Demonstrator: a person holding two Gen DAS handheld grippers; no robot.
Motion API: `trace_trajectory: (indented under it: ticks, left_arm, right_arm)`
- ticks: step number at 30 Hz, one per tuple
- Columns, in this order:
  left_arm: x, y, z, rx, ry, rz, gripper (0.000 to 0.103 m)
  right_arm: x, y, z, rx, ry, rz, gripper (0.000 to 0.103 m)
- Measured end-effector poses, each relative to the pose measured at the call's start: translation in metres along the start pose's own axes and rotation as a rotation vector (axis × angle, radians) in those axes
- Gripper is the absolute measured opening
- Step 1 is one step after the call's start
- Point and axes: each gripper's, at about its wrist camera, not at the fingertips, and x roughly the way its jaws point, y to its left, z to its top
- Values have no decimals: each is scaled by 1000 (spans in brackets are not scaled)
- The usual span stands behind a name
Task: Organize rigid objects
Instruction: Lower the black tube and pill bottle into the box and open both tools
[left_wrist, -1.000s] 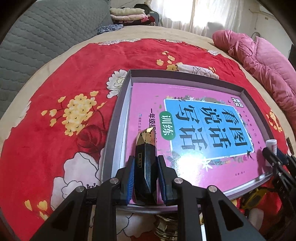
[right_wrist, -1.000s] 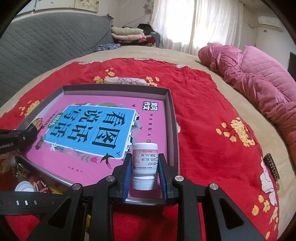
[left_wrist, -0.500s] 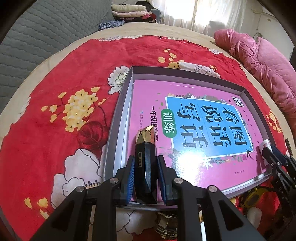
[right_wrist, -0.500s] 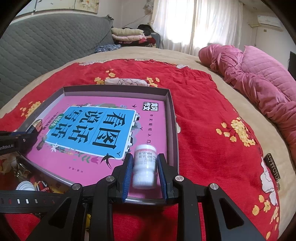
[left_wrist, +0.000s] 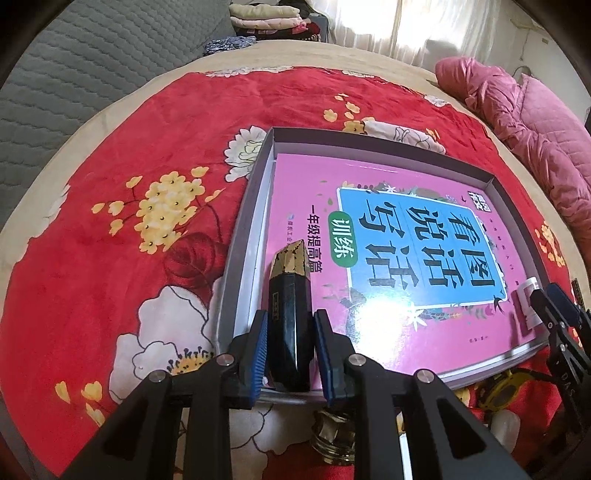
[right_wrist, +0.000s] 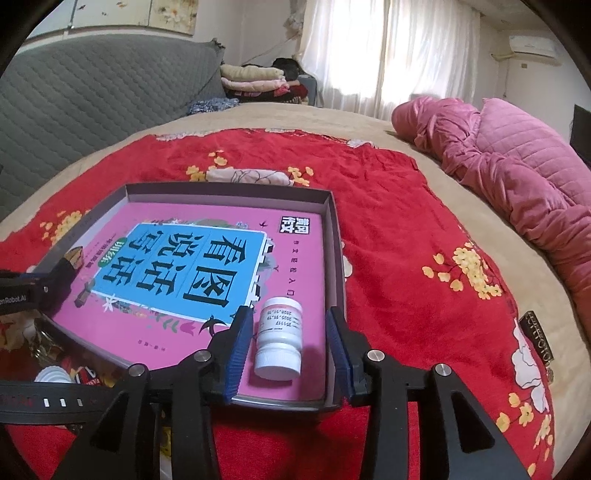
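Left gripper (left_wrist: 290, 349) clamps black case (left_wrist: 290, 332), lower centre, over tray (left_wrist: 236, 266). Right gripper (right_wrist: 290, 354) opening; white bottle (right_wrist: 279, 339) lies free between pads on book (right_wrist: 207, 273).

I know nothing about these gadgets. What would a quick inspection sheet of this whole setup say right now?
Surface: red floral blanket spread over a beige bed.
Job's things: grey shallow box holding a pink workbook; white pill bottle lying on the workbook; black and gold case at the box's near left corner.
Clutter: yellow tape measure, metal fitting and a white cap on the blanket, outside the box's near edge.
Grippers: left gripper clamped on the case; right gripper opening, bottle between its jaws, pads clear of it.
Cables: nothing seen.
Surroundings: pink quilted coat, folded clothes, grey headboard, curtained window.
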Motion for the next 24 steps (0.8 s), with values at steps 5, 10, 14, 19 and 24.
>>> trace_trajectory:
  ticks: [5,10,14,19,24]
  left_arm:
    - [-5,1,-3,-2,-7,-2,25]
    - [-12,2,-5,16,-15,-7,25]
    - [-21,0,-8,38,-37,14,25]
    - [-27,3,-9,37,-45,14,25]
    - [-33,6,-10,28,-52,12,25]
  right_arm:
    - [-2,2,0,-6,-11,2,44]
    - [-2,6,0,-16,-11,7,47]
    - [-3,7,0,-19,-20,8,47]
    - [-6,8,1,-24,-31,9,48]
    - [-8,9,2,-28,-40,14,49]
